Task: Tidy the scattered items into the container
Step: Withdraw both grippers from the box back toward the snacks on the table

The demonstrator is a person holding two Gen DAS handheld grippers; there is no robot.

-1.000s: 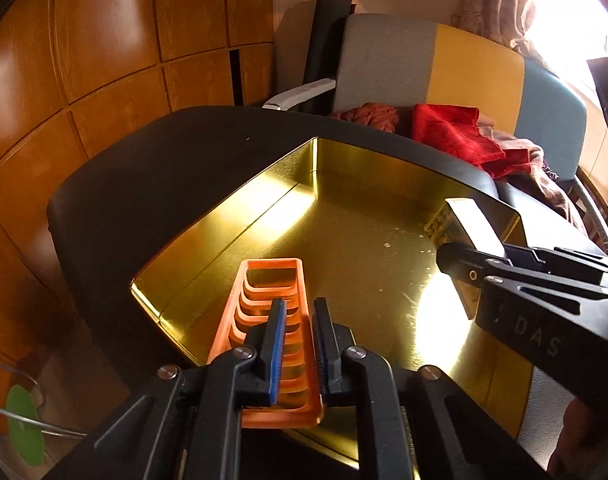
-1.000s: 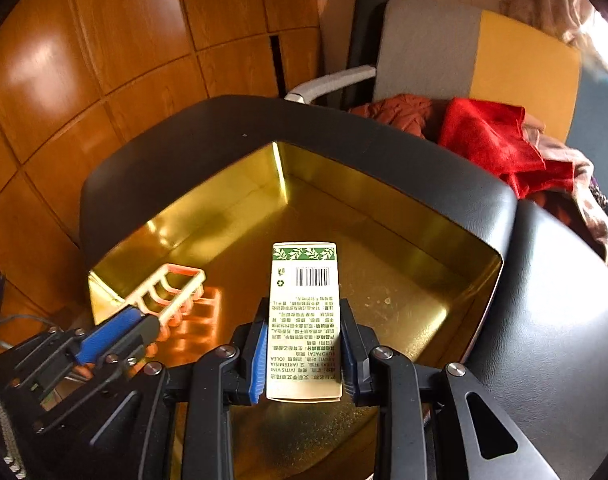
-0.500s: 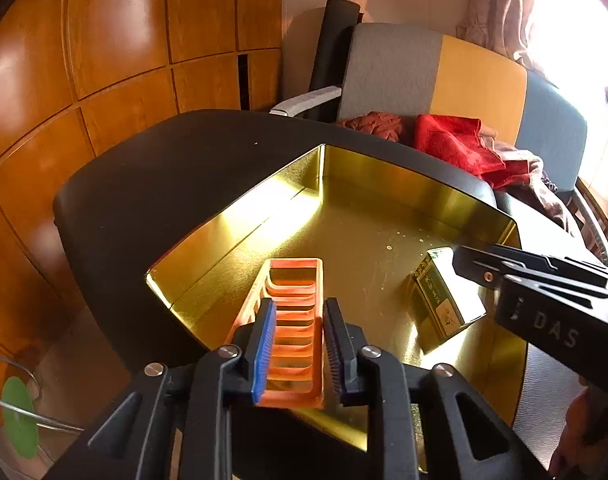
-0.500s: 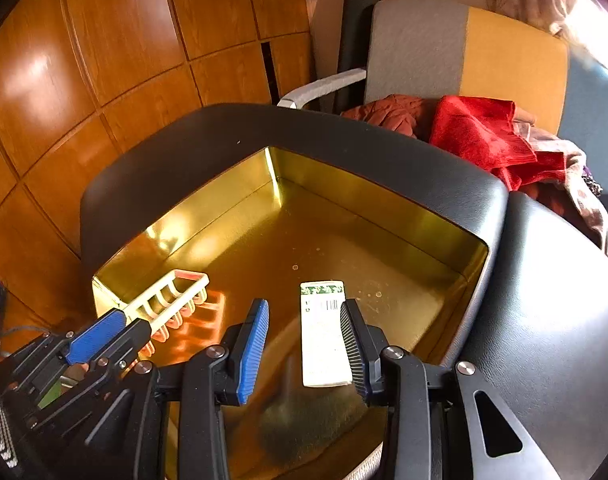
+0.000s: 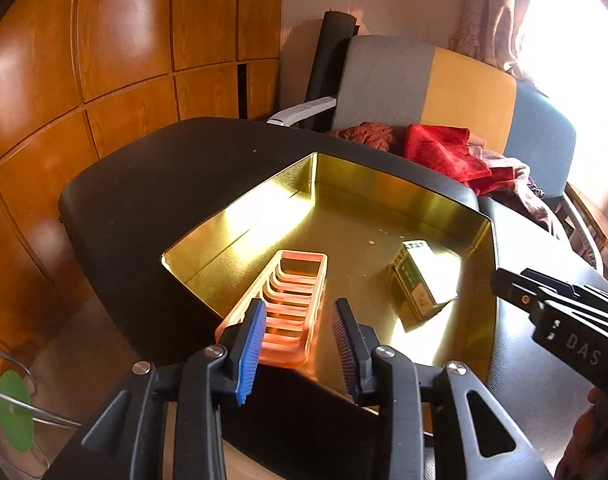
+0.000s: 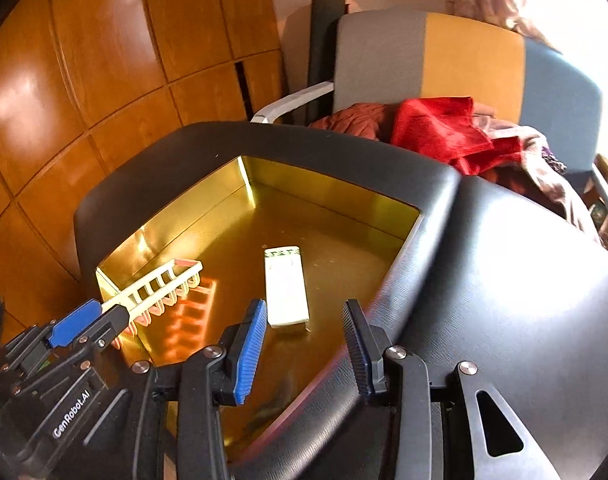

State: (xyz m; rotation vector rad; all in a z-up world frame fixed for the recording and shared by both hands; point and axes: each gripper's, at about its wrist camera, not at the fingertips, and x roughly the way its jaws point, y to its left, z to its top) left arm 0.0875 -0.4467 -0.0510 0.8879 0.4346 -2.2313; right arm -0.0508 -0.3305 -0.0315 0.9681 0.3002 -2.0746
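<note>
Both items look stowed: rack (image 5: 287, 304) lies at the near-left of the gold tin (image 5: 400, 196), its near end up on the rim, and the box (image 6: 285, 286) lies flat mid-tin, w/ nothing else loose in view, so task seems about done. L gripper (image 5: 299, 344) is opening, pads off the rack; R gripper (image 6: 304, 344) is opening too, nothing between its pads. Tin walls are low, w/ open black top (image 6: 504, 280) to the right and clear air above.

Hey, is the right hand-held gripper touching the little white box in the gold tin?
Apart. The right wrist view shows the right hand-held gripper opening, nothing between its jaws; the white box lies flat in the gold tin beyond its fingertips.
</note>
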